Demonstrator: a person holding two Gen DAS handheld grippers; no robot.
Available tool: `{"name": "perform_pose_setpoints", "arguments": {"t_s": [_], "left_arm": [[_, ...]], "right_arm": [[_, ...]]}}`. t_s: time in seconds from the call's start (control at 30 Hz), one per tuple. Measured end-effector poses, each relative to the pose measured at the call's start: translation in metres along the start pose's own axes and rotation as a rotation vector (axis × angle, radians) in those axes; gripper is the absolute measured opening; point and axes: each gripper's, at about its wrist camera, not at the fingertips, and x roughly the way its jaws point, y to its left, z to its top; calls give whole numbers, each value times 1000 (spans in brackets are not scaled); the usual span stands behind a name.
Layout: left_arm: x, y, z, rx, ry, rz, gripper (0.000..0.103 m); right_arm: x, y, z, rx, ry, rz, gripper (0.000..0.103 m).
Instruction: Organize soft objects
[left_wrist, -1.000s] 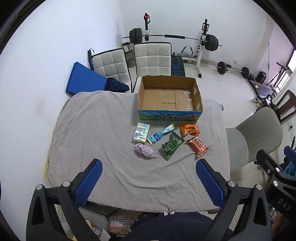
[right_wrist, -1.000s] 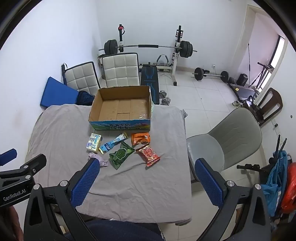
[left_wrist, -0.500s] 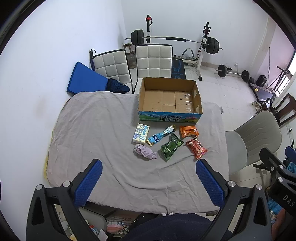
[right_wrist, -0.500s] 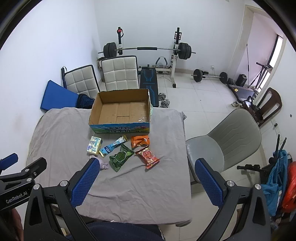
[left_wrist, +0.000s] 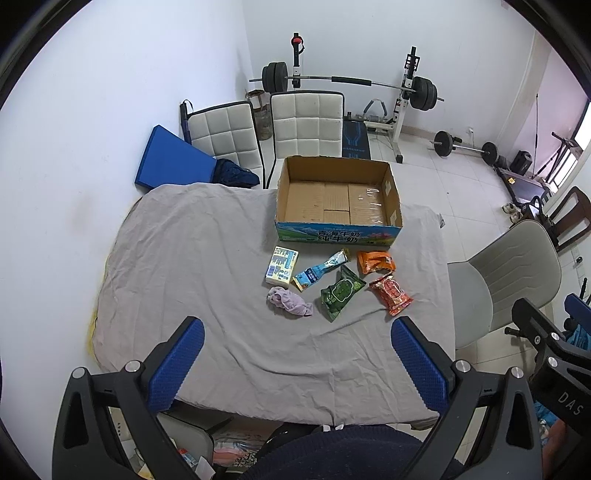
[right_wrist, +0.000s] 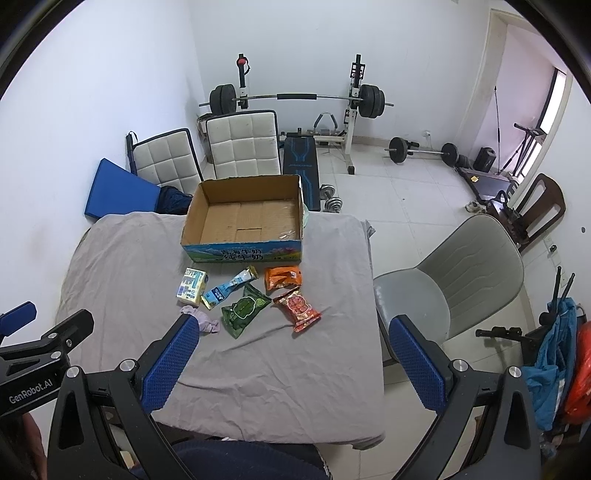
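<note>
Both grippers have drawn back and higher over the past second, shrinking the items in view. Left gripper (left_wrist: 297, 356) and right gripper (right_wrist: 291, 356) hover with jaws wide apart, holding nothing. Six soft items lie on the grey-clothed surface (left_wrist: 192, 258) just before the empty cardboard box (left_wrist: 338, 199). The blue sachet (left_wrist: 320, 269) lies diagonally, its narrow end toward the box. Risk: jaws may snag the loose cloth, or the purple rag (left_wrist: 290, 301) may slip.

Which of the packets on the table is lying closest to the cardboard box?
The orange packet, just in front of the box's right end. The green packet and red packet lie farther toward the tongs.
</note>
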Motion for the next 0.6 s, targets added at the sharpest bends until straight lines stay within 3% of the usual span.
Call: {"name": "perform_pose_setpoints", "arguments": {"t_s": [0.6], "left_arm": [[-7,-2,-8,-13,0,1,103]], "right_arm": [[-3,0,-7,-3,5,5,103]]}}
